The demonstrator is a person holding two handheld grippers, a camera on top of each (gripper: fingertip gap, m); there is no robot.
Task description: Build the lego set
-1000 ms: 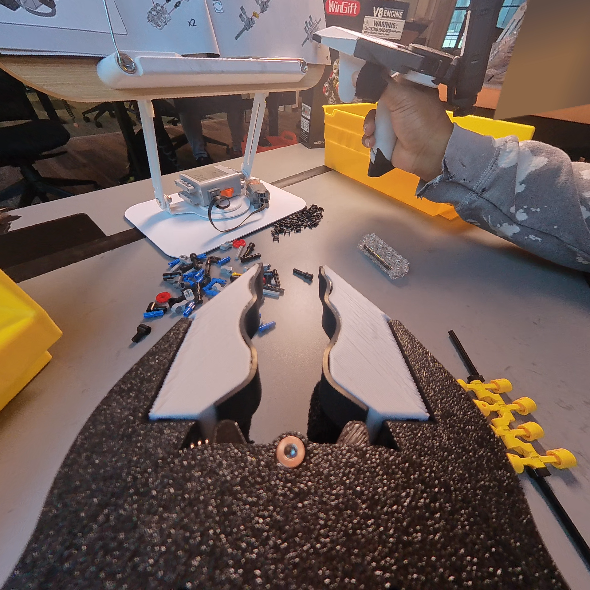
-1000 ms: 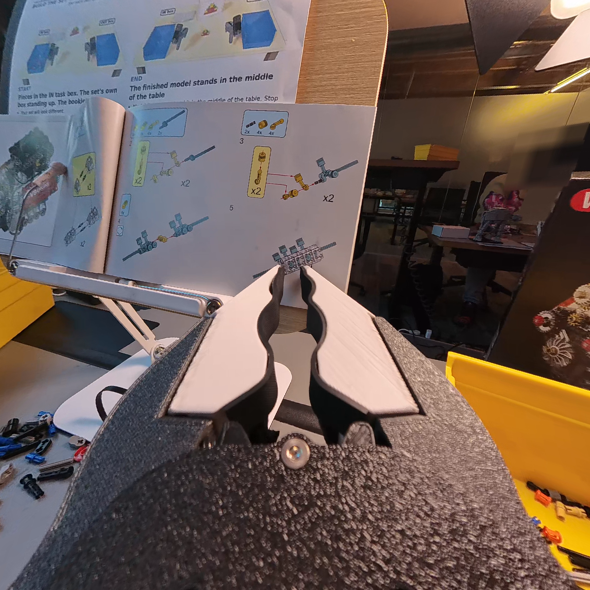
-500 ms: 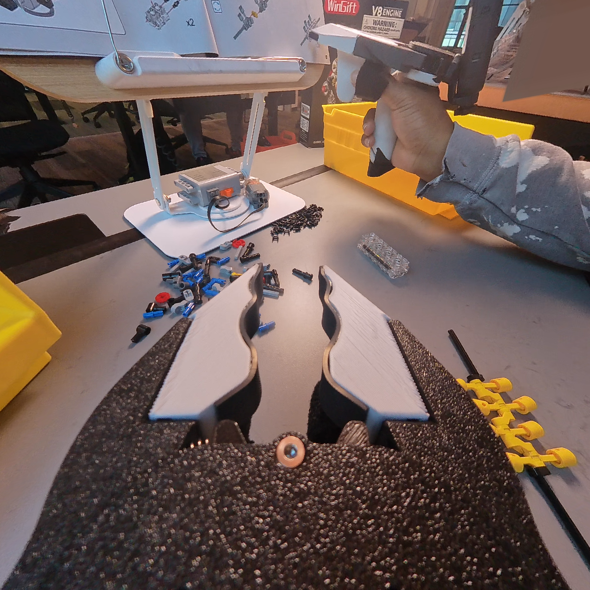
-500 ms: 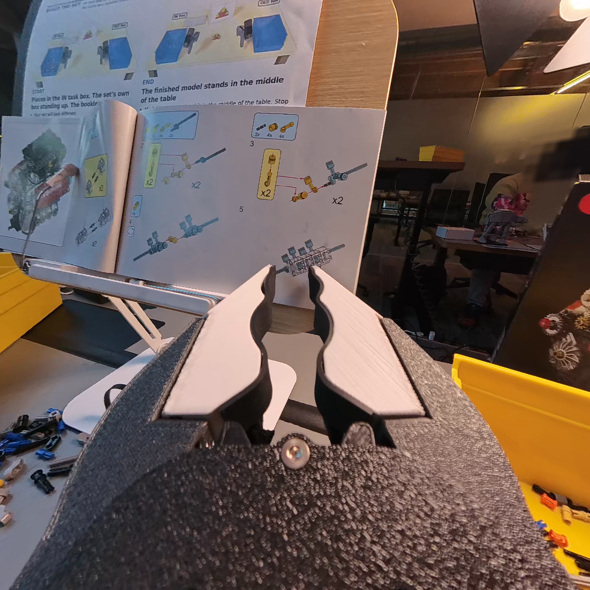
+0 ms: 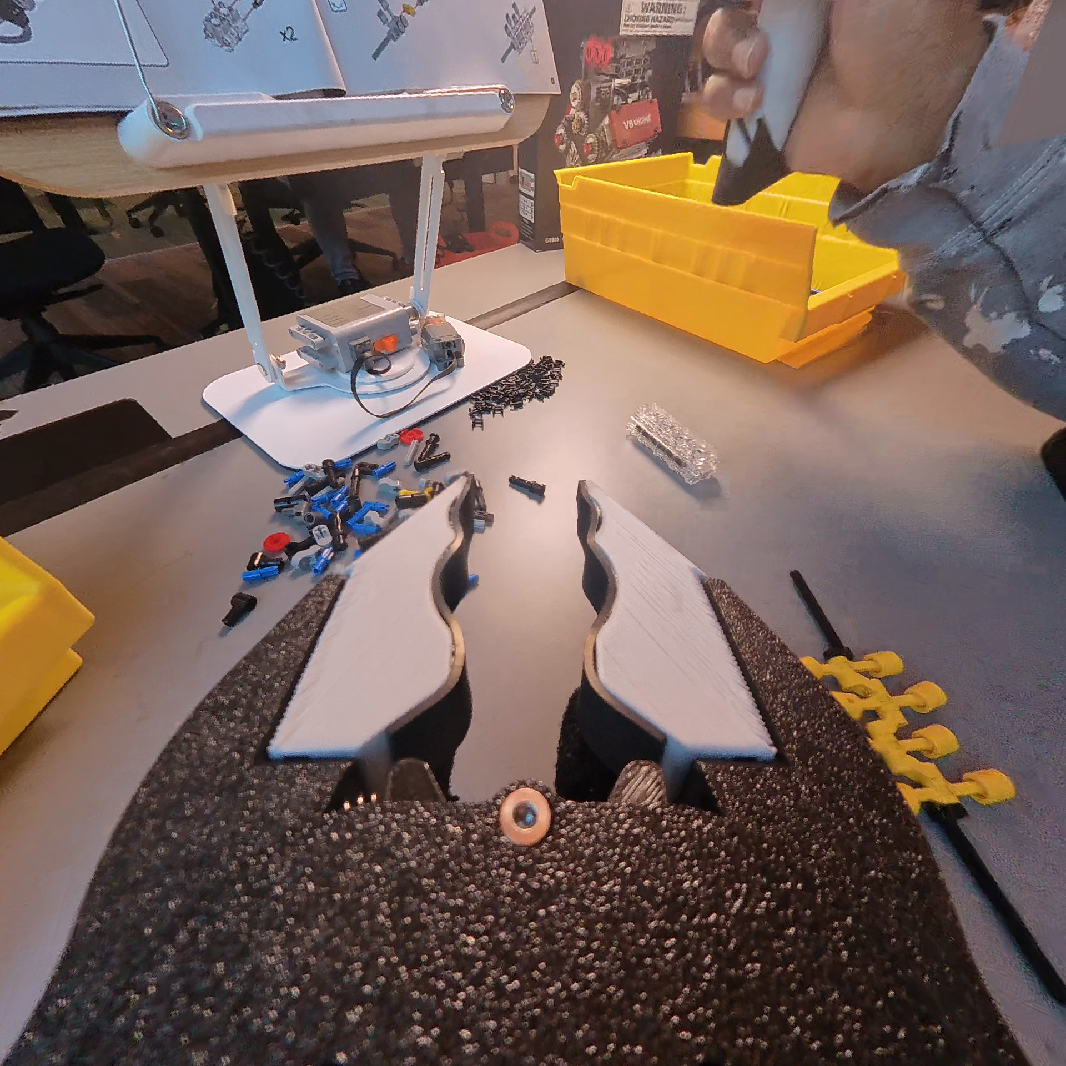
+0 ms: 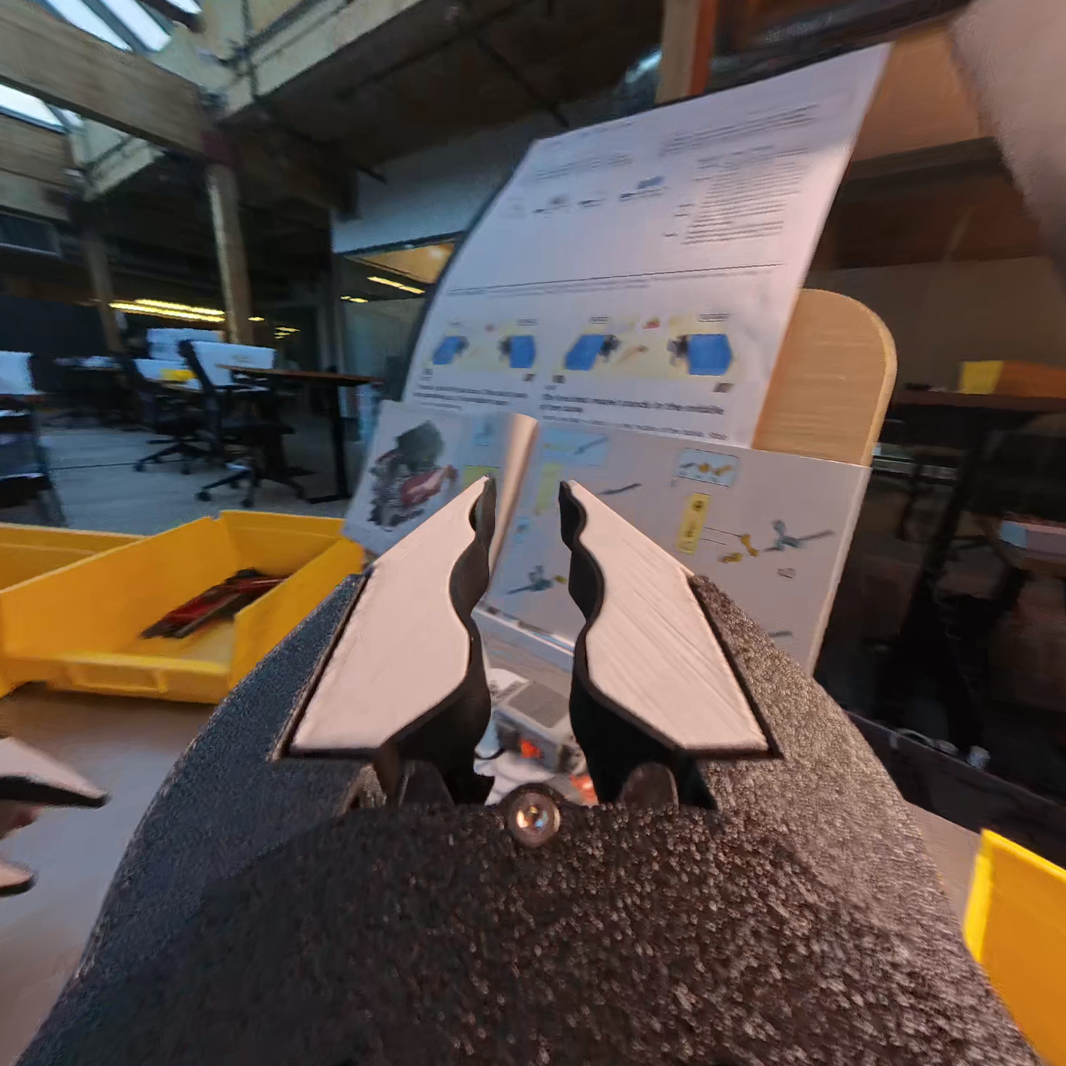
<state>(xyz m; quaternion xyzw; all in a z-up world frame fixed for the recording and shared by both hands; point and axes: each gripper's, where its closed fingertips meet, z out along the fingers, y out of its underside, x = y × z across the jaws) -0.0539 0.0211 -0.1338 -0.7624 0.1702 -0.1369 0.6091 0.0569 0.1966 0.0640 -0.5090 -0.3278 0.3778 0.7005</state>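
Plainly, the left gripper point(image 5: 522, 496) hung low over the grey table point(image 5: 807, 519), its two pale fingers point(image 5: 398, 611) spread apart with nothing between them, only bare tabletop showing in the gap. Just past its left fingertip, in the middle left of the left wrist view, lay a scatter of small blue, black and red lego pieces point(image 5: 334, 507), and a single black pin point(image 5: 526, 485) sat apart from them near the centre. A clear studded brick point(image 5: 672, 450) rested further right, well apart from the scatter. At the lower right edge a yellow crankshaft-like assembly on a black axle point(image 5: 900, 732) lay beside the gripper's black body.

Toward the upper middle stood a white book stand point(image 5: 357, 404) with a grey battery box and motor point(image 5: 369, 340) on its base, and a small heap of black pins point(image 5: 516, 386) just off the base's right corner. A yellow bin point(image 5: 692, 259) sat at the upper right, with a dark box point(image 5: 605, 115) standing behind it. A person's hand point(image 5: 807, 86) (blurred) gripped a handle above the bin.

The right gripper point(image 6: 526, 490) was raised and pointed at the open instruction booklet point(image 6: 692, 519) on the stand, its fingers point(image 6: 404, 623) likewise parted and empty. Another yellow bin point(image 6: 115, 605) holding dark and red parts point(image 6: 213, 600) showed at the middle left of the right wrist view.
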